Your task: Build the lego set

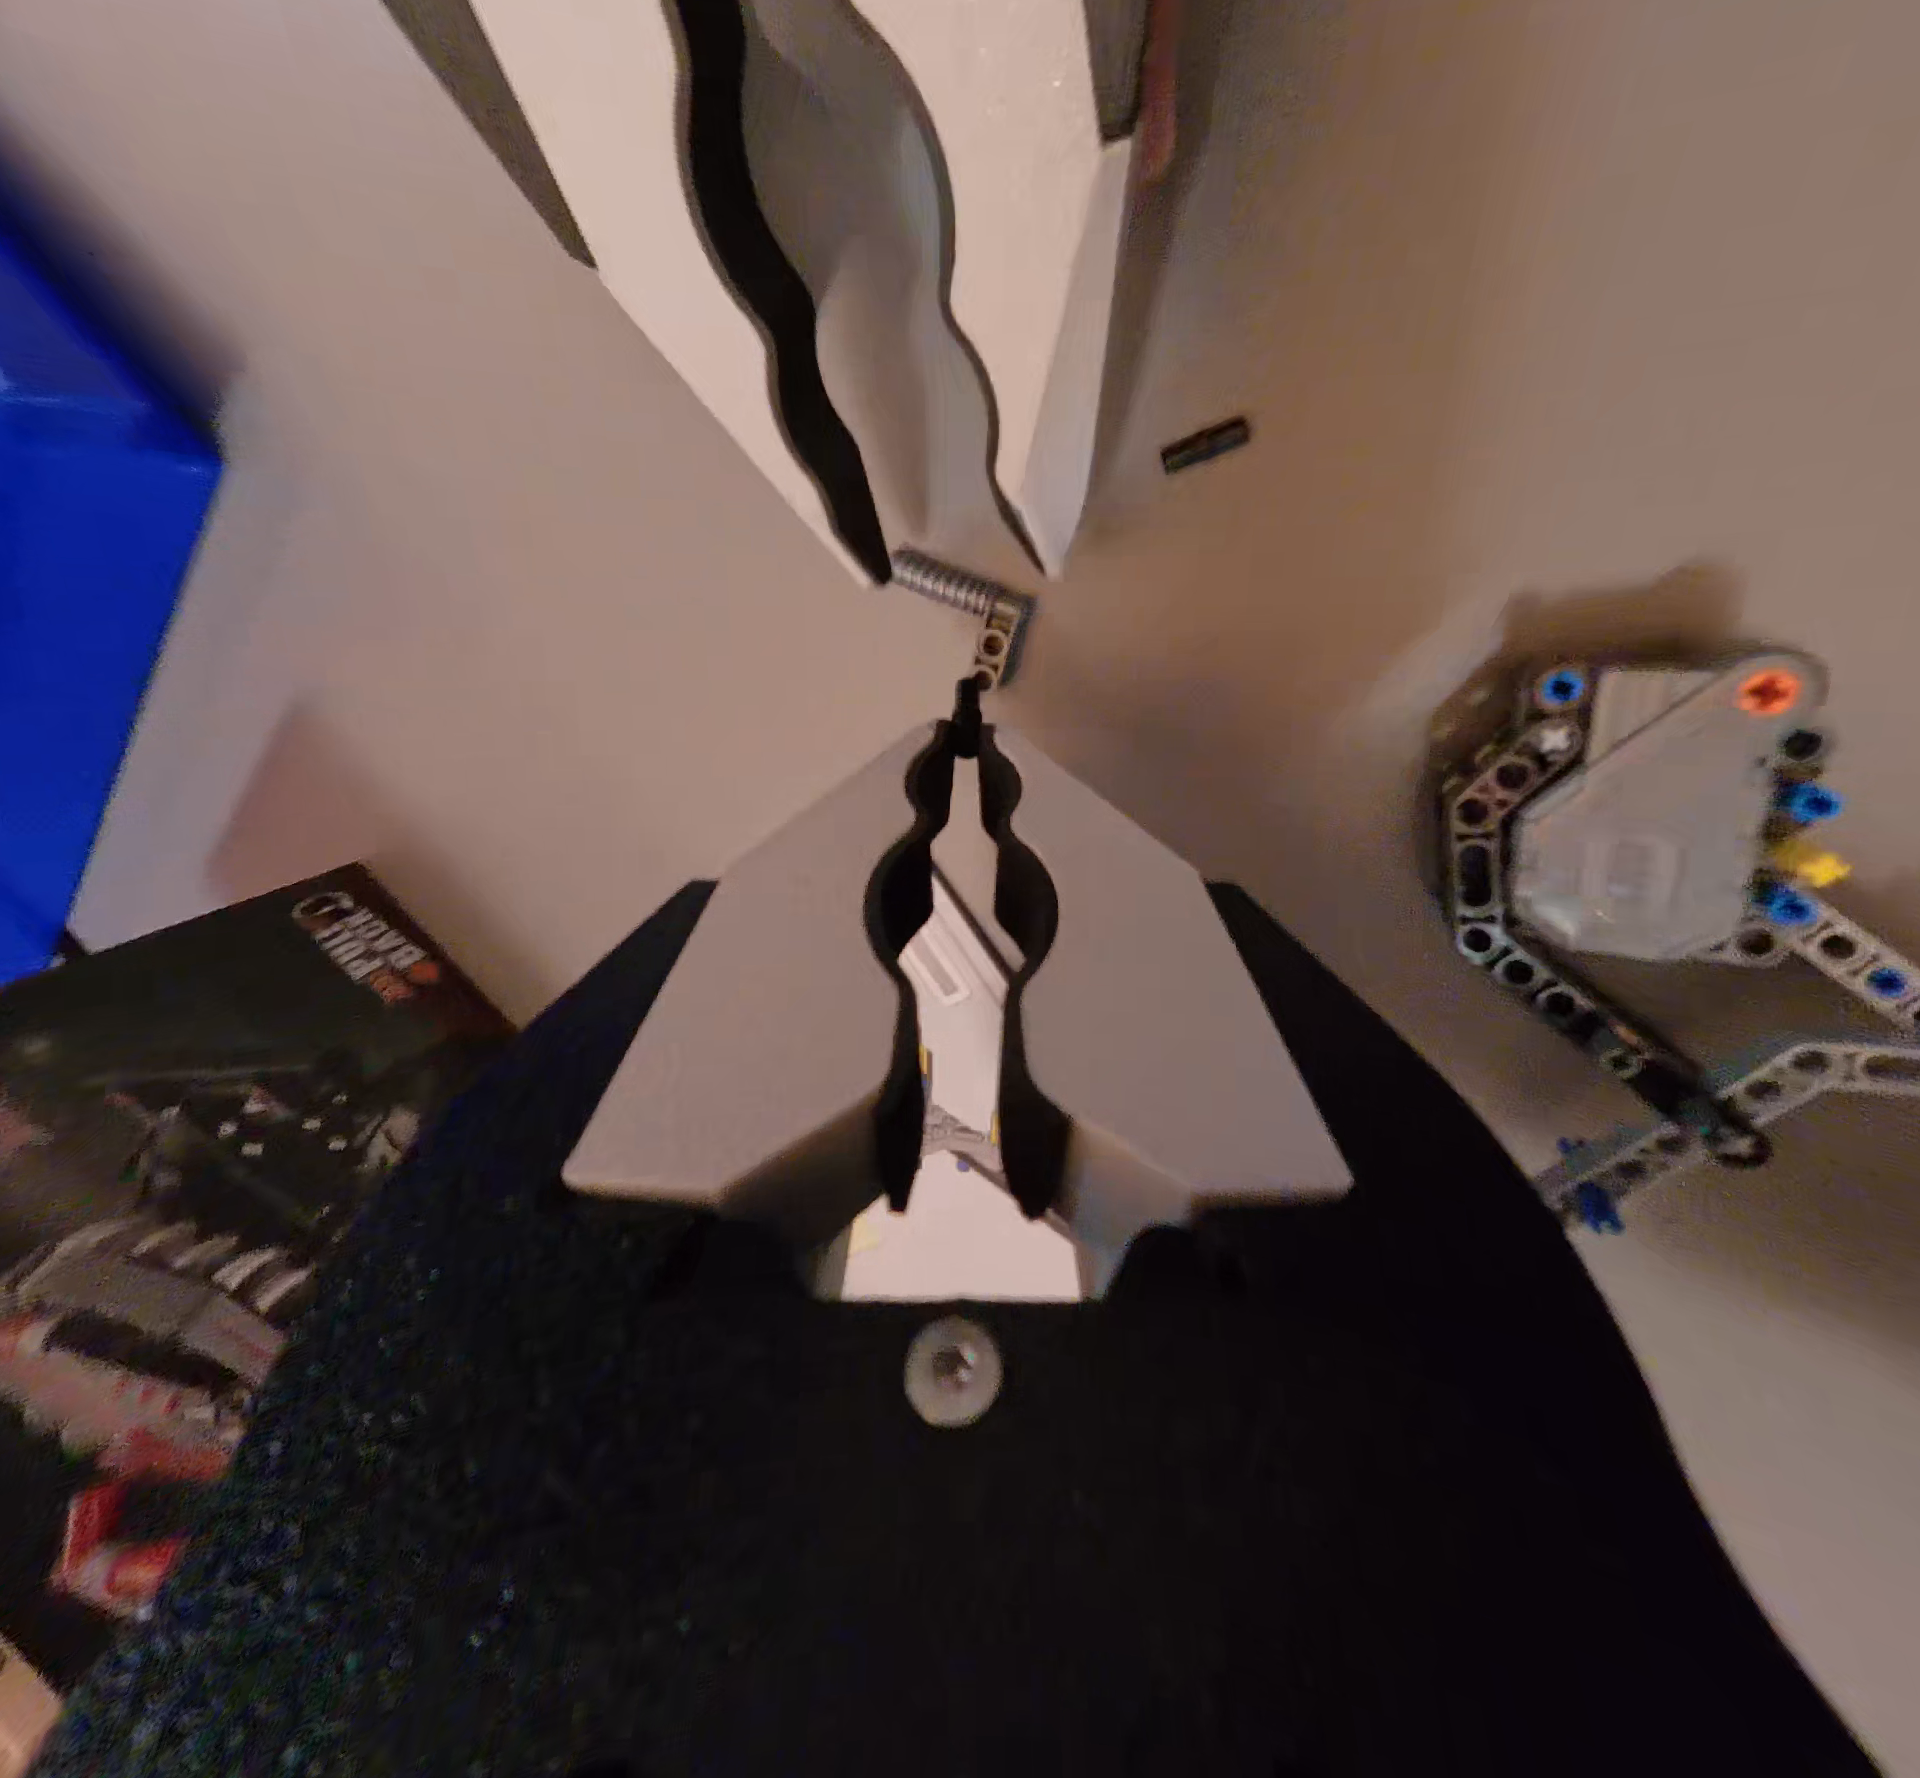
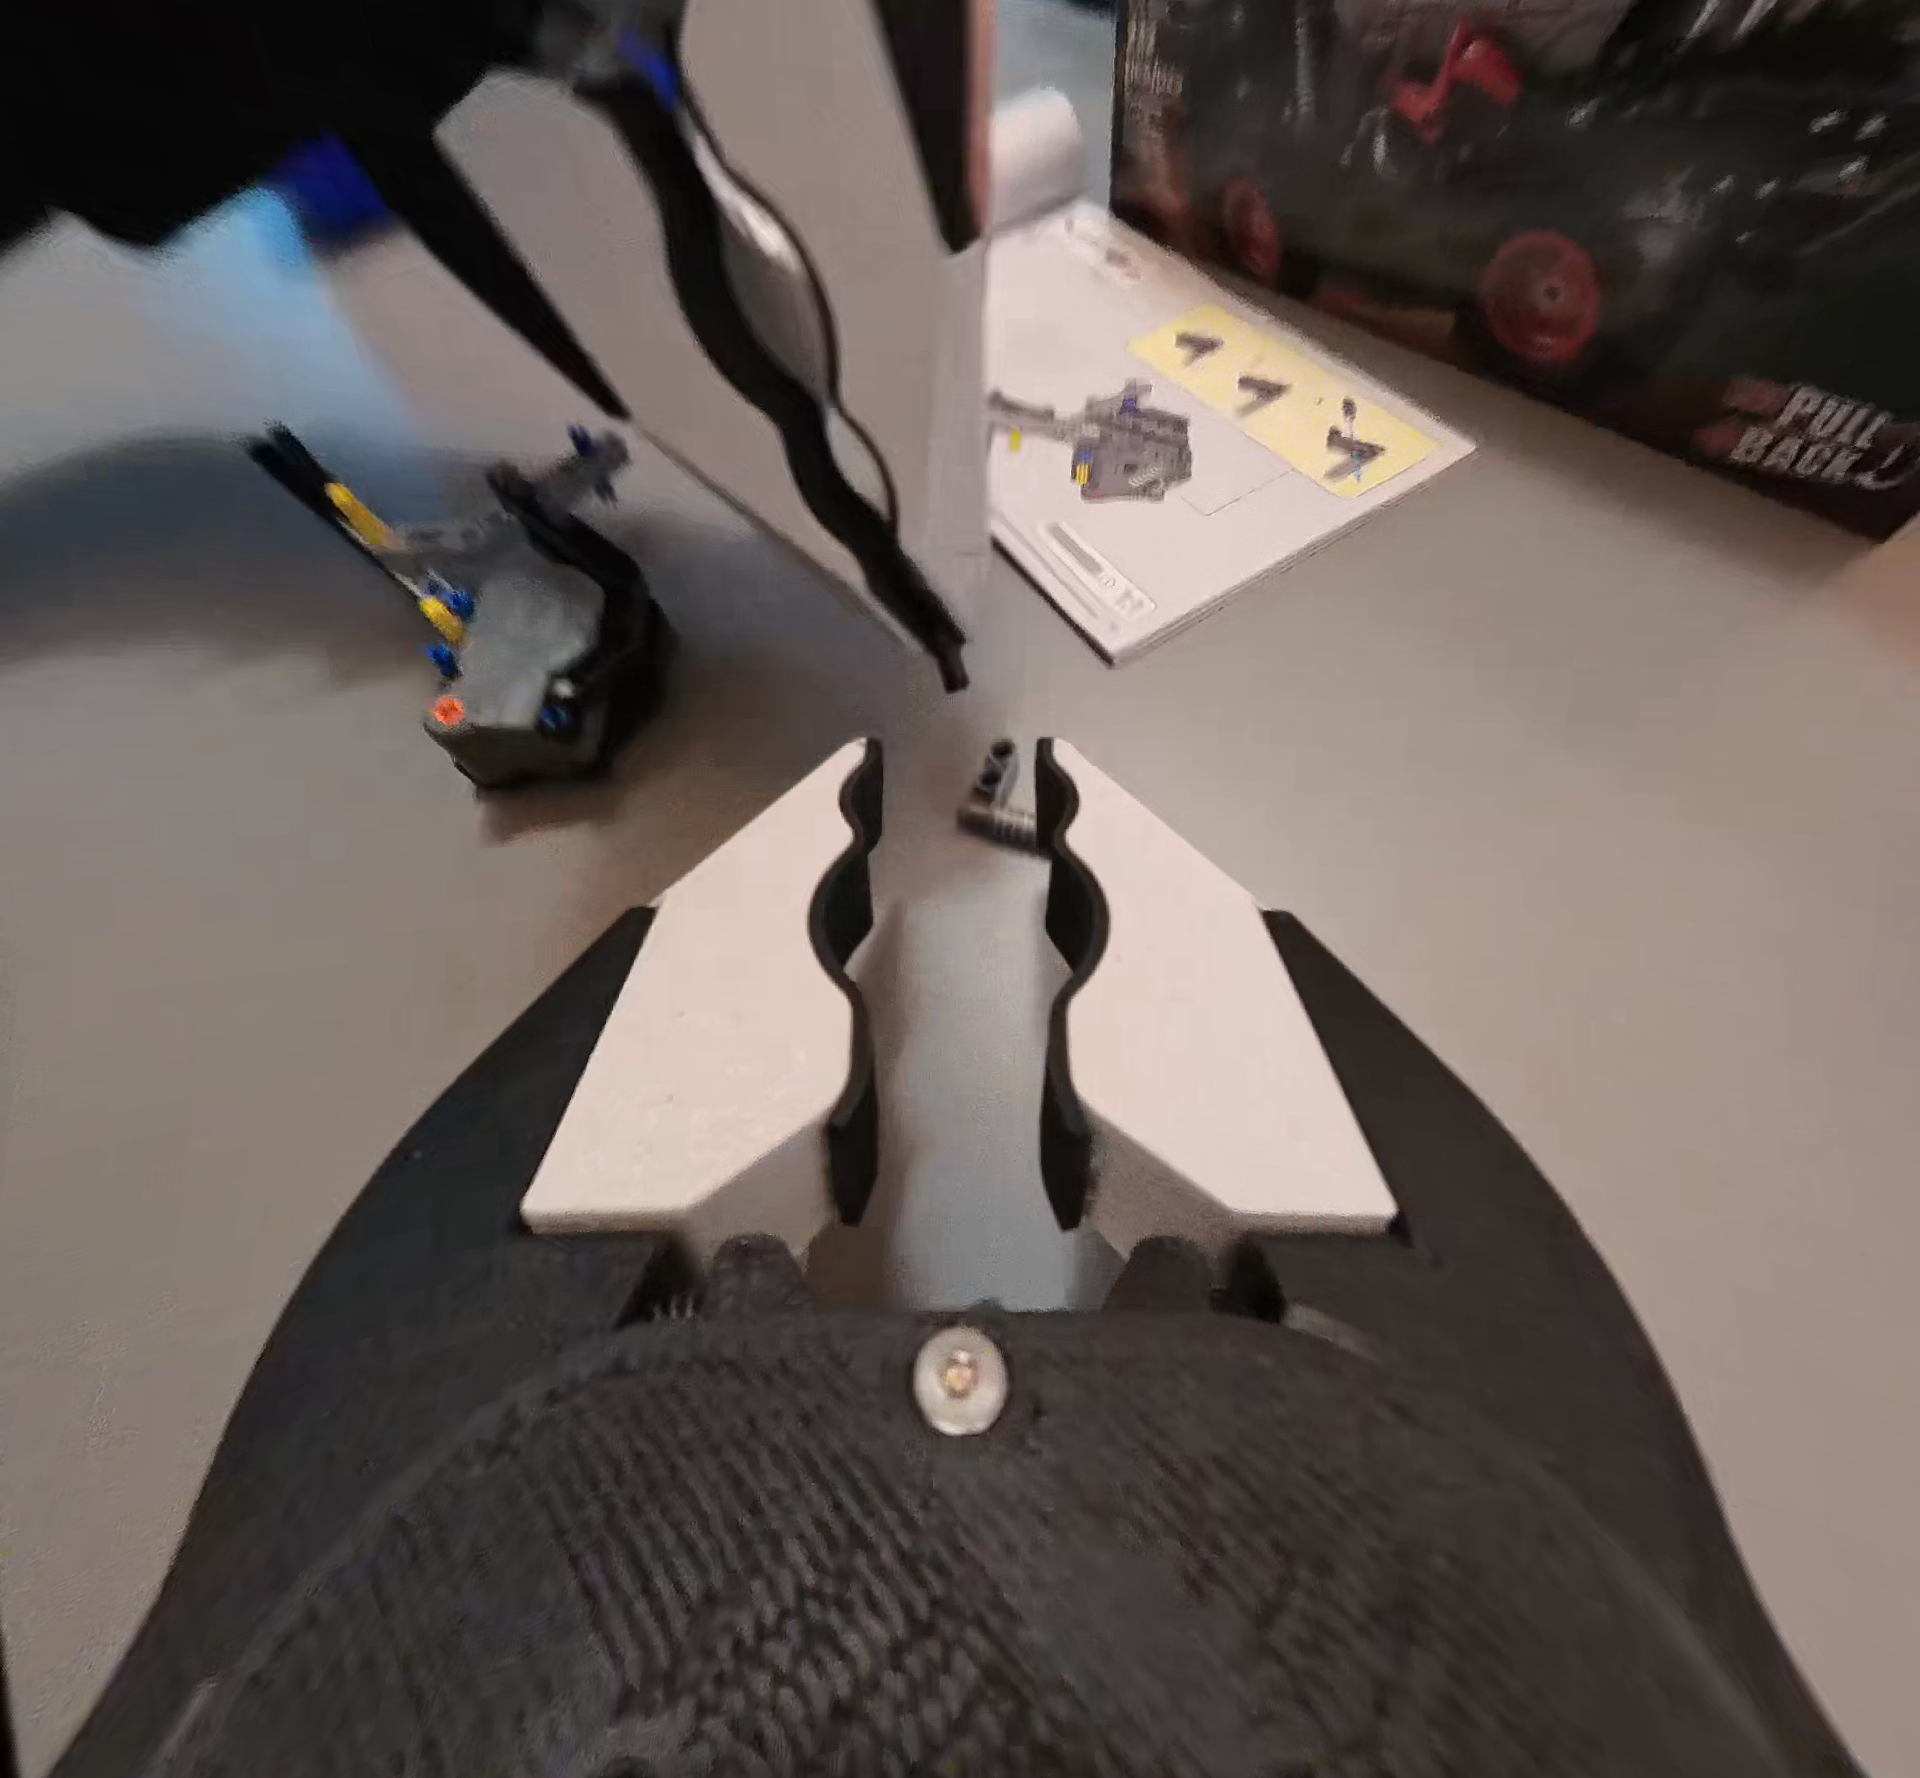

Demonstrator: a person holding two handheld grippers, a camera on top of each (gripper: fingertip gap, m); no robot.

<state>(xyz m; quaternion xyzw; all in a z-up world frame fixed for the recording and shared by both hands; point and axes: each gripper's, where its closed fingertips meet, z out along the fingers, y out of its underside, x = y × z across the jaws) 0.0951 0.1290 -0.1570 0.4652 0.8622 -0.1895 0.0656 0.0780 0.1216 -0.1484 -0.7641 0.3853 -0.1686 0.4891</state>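
My left gripper (image 1: 964,741) is shut on a small black pin (image 1: 968,705) that sticks out past its tips. The pin points at a small grey lego piece with a metal spring (image 1: 961,590), just short of it. That piece (image 2: 1000,793) lies between the tips of my right gripper (image 2: 958,762), against the right finger. The right jaws stand apart, wider than the piece. The left gripper (image 2: 940,648) comes in from above in the right wrist view, with the pin (image 2: 951,670) at its tip. The part-built grey lego assembly (image 1: 1621,855) lies on the table, also in the right wrist view (image 2: 530,658).
The dark lego set box (image 2: 1507,118) stands at the back right, also in the left wrist view (image 1: 208,1105). An open instruction booklet (image 2: 1226,481) lies in front of it. A blue bin (image 1: 73,585) is at the left. A small dark piece (image 1: 1203,445) lies on the table.
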